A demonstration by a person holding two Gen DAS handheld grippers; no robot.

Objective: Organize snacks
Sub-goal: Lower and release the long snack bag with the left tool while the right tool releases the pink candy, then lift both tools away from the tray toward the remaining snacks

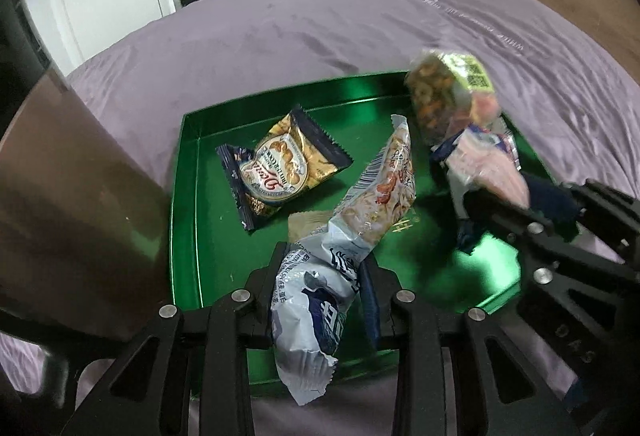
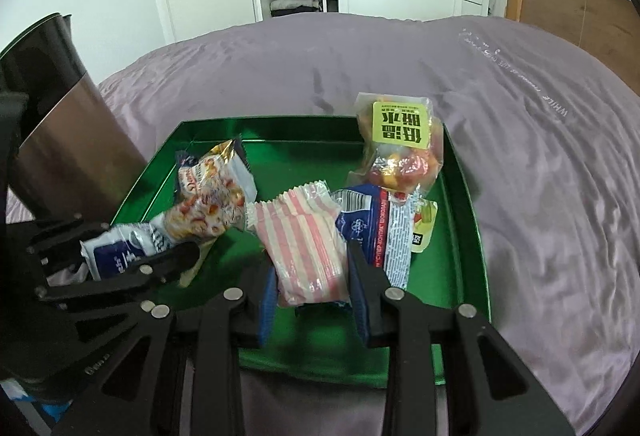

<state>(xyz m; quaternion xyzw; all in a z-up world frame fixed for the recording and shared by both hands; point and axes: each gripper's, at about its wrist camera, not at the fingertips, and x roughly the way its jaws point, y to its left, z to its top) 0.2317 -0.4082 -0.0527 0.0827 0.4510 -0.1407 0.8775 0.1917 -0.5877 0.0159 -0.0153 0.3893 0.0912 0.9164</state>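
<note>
Both jaws grip snack packets over the green tray, metal jug alongside.

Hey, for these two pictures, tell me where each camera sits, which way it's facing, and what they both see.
Left wrist view: on the left hand-held gripper, looking forward and down into the green tray; its fingers clamp a white-and-blue snack bag, and the right hand-held gripper shows at right.
Right wrist view: on the right gripper, facing the same tray from the near edge; its fingers grip a pink-striped packet, and the left gripper shows at left.
Shared: tray, purple bedspread, yellow-labelled clear snack bag, wardrobe.
</note>
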